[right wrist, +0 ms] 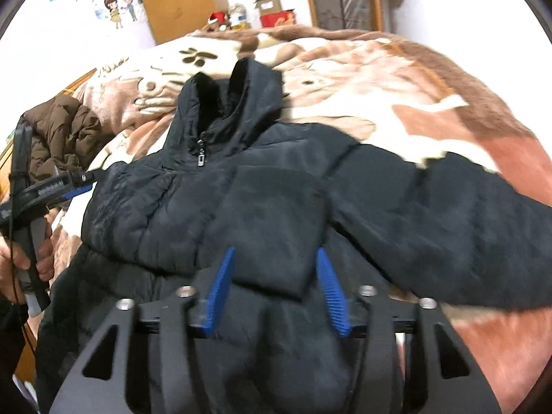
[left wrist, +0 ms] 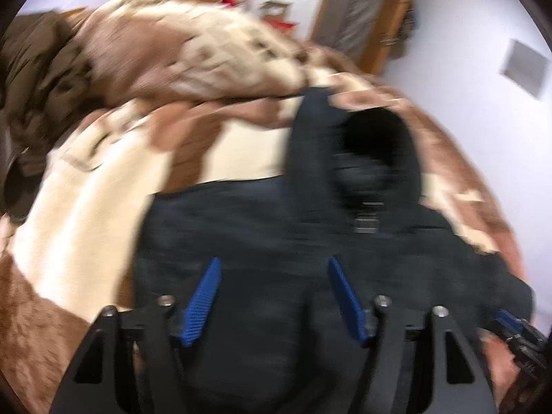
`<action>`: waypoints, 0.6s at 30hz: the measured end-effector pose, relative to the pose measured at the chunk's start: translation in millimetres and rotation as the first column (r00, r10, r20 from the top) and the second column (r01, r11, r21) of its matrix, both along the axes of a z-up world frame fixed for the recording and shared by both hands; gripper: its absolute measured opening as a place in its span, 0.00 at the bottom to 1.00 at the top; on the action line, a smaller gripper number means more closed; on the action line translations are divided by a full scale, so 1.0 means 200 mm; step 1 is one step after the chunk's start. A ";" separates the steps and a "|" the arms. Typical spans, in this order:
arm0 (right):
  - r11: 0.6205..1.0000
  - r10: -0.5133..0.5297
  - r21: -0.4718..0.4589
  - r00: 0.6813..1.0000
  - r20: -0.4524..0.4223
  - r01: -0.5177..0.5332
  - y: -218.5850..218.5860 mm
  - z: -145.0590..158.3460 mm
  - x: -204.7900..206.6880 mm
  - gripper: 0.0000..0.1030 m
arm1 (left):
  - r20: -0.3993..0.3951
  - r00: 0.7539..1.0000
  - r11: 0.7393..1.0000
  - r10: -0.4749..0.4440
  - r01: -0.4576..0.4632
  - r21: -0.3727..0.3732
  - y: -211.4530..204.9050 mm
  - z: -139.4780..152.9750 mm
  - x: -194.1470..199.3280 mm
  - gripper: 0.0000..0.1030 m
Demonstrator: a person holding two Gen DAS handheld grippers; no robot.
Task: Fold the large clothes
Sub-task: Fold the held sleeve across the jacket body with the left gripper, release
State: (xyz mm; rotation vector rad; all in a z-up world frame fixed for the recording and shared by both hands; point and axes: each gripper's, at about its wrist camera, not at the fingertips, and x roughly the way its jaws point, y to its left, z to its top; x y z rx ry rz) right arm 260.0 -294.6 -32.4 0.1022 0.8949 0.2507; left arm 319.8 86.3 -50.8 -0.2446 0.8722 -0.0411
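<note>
My right gripper (right wrist: 274, 269) has its fingers spread around the folded-in sleeve cuff (right wrist: 272, 227) of the dark hooded puffer jacket (right wrist: 145, 200), which lies on the bed (right wrist: 431, 79) with its hood far from me (left gripper (left wrist: 274, 279) spread too, holding nothing).

Both wrist cameras sit close over the jacket (left wrist: 241, 227) (right wrist: 276, 200), angled down toward 12 o'clock across the bed (left wrist: 86, 207) (right wrist: 396, 79); both views share its hood (left wrist: 376, 151) (right wrist: 238, 100).

Each tool (right wrist: 274, 258) has black angular arms, silver screws and ribbed blue fingers (right wrist: 220, 289); the left tool (left wrist: 272, 269) looks alike.
</note>
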 end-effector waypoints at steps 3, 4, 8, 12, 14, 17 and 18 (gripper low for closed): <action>0.999 -0.006 -0.040 0.999 -0.052 0.004 0.07 -0.13 0.19 0.34 | -0.072 0.996 0.998 0.056 -0.059 -0.032 0.13 -0.15 0.06 0.54; 0.999 -0.014 -0.050 0.997 -0.071 0.011 0.07 -0.17 0.24 0.34 | -0.079 0.995 0.997 0.058 -0.061 -0.037 0.14 -0.19 0.07 0.54; 0.996 -0.029 -0.085 0.996 -0.085 0.022 0.06 -0.28 0.36 0.34 | -0.076 0.996 0.999 0.044 -0.044 0.009 0.04 -0.28 0.08 0.54; 0.995 -0.028 -0.103 0.994 -0.101 0.018 0.06 -0.27 0.38 0.34 | -0.079 0.996 0.999 0.047 -0.045 0.031 0.02 -0.29 0.08 0.54; 0.995 -0.038 -0.092 0.997 -0.072 0.032 0.04 -0.19 0.33 0.34 | -0.067 0.997 0.999 0.036 -0.035 0.016 0.04 -0.23 0.07 0.54; 0.997 -0.049 -0.052 0.999 -0.021 0.047 0.00 -0.10 0.23 0.34 | -0.006 1.000 1.000 0.021 -0.021 -0.018 0.07 -0.11 -0.03 0.54; 0.997 -0.054 -0.049 0.998 -0.023 0.053 -0.02 -0.11 0.20 0.34 | 0.007 1.000 1.000 0.020 -0.019 -0.016 0.08 -0.09 -0.06 0.54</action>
